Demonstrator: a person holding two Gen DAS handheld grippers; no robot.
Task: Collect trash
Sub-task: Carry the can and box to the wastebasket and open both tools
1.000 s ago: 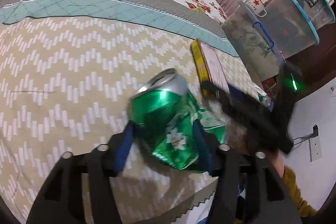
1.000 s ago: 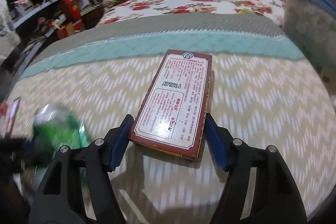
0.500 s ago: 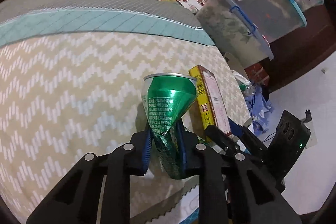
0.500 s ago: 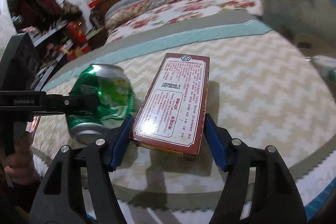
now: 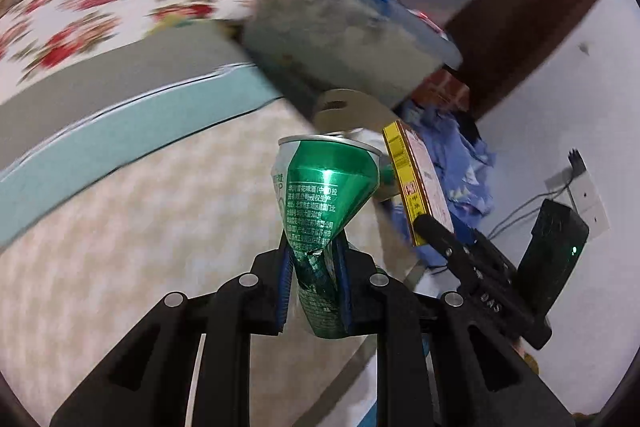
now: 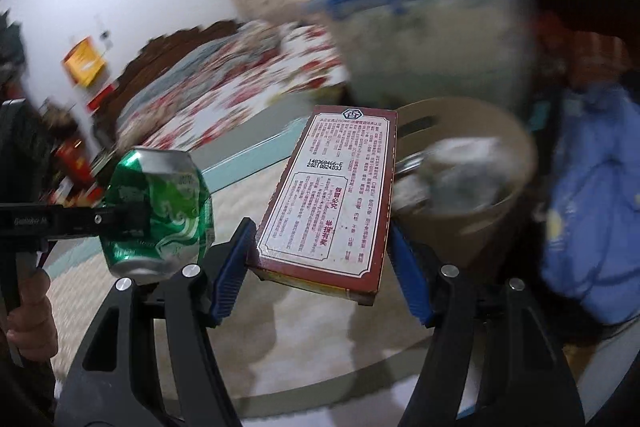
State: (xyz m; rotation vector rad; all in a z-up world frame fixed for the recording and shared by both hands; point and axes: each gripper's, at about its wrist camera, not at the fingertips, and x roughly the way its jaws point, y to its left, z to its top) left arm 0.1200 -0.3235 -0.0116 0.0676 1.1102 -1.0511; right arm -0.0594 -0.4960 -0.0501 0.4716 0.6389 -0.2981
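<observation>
**Both pieces lifted, bin not yet reached**

You've swung both grippers off the bed toward the bin (image 6: 516, 163). Your left gripper (image 5: 314, 263) pinches the crushed can (image 5: 326, 187); your right gripper (image 6: 320, 247) clamps the box (image 6: 336, 195), just beside the bin. Dropping remains.

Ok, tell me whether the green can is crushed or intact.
Crushed: the green aluminium drink can is pinched flat at its waist between the left tongs.

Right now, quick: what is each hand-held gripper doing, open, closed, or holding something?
Left hand-held gripper: shut on the crushed green can, pinched at its crumpled lower part.
Right hand-held gripper: shut on the red-bordered box, pads on its two long sides.
</observation>
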